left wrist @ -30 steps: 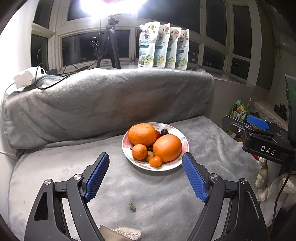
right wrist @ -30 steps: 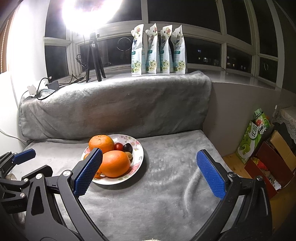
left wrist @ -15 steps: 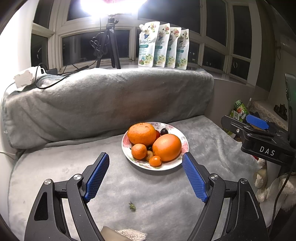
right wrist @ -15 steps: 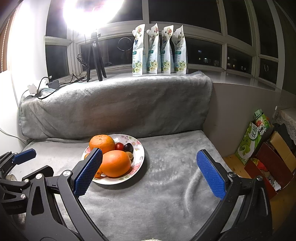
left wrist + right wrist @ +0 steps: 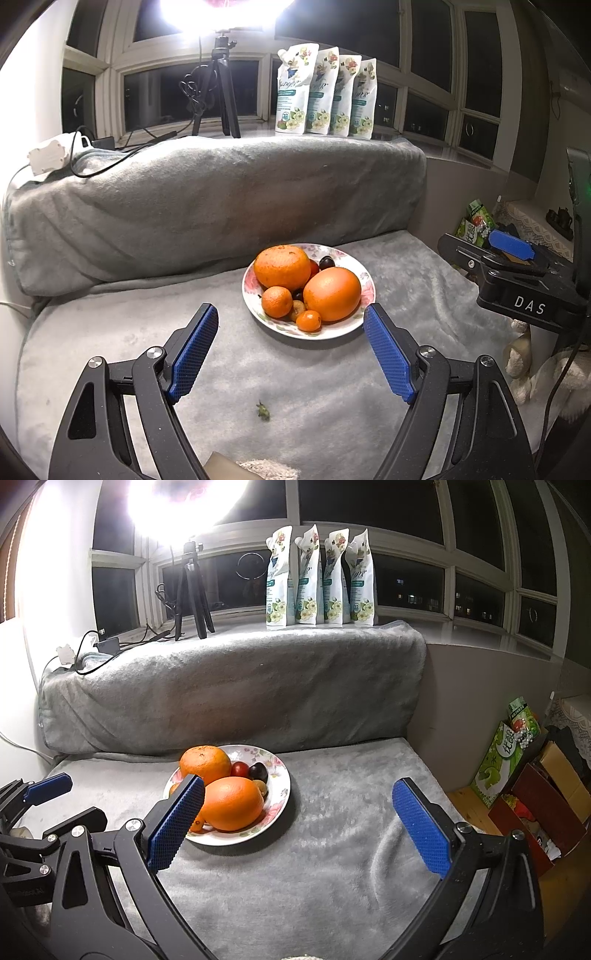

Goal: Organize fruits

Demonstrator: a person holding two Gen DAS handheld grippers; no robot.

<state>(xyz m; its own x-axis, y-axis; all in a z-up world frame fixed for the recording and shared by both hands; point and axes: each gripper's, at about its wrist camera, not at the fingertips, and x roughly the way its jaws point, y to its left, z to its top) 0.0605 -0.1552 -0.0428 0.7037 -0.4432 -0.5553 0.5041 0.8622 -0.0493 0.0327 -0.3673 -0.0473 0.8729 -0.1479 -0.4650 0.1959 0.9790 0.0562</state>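
Observation:
A floral plate [image 5: 360, 267] sits on the grey blanket and holds two large oranges [image 5: 332, 293], small mandarins [image 5: 277, 302], a red fruit and a dark plum [image 5: 327, 263]. The plate also shows in the right wrist view [image 5: 280, 797], with the big orange [image 5: 232, 803] in front. My left gripper [image 5: 291, 347] is open and empty, just short of the plate's near rim. My right gripper [image 5: 297, 821] is open and empty, to the right of the plate; its left finger overlaps the plate's left edge in view.
A small green stem bit [image 5: 263, 410] lies on the blanket near me. A grey bolster [image 5: 221, 199] backs the seat. Four pouches [image 5: 320, 579] and a tripod [image 5: 192, 590] stand on the sill. Boxes [image 5: 546, 790] sit on the floor to the right.

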